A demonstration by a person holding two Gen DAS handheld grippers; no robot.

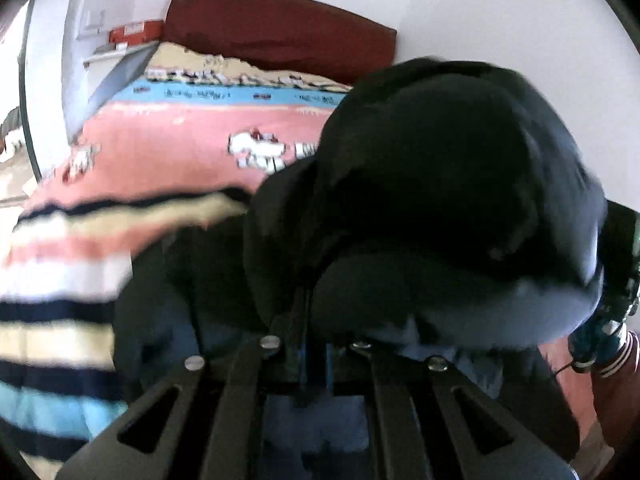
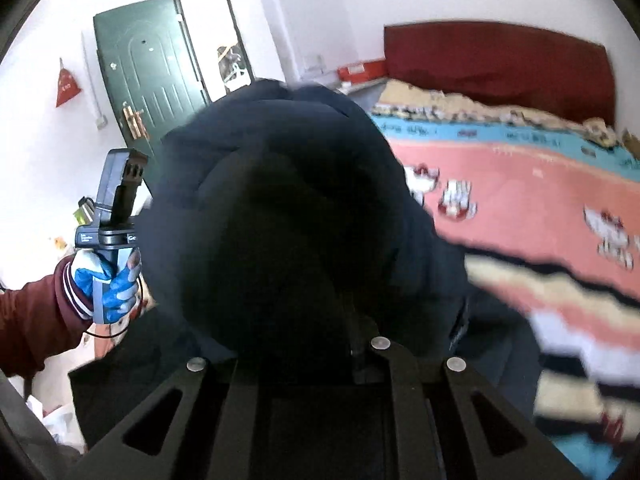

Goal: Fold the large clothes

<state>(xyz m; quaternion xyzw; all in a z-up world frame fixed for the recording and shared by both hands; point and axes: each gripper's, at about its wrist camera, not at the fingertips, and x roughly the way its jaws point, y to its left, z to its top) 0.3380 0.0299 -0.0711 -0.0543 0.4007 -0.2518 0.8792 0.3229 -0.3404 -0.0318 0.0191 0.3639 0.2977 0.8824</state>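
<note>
A large dark navy garment (image 1: 440,184) bulges up in front of both cameras and is held above the bed. My left gripper (image 1: 316,360) is shut on a fold of it; blue finger pads (image 1: 329,364) show close together under the cloth. In the right wrist view the same dark garment (image 2: 280,208) hangs over my right gripper (image 2: 360,352), whose fingers sit close together with cloth pinched between them. The left gripper's handle (image 2: 116,216), held by a blue-gloved hand, shows at the left of that view.
A bed with a pink, blue and cream sheet (image 1: 192,128) lies beyond, with a dark red headboard (image 1: 280,32) against the white wall. A striped blanket (image 1: 52,280) covers the near part of the bed. A green door (image 2: 148,92) stands open at the left.
</note>
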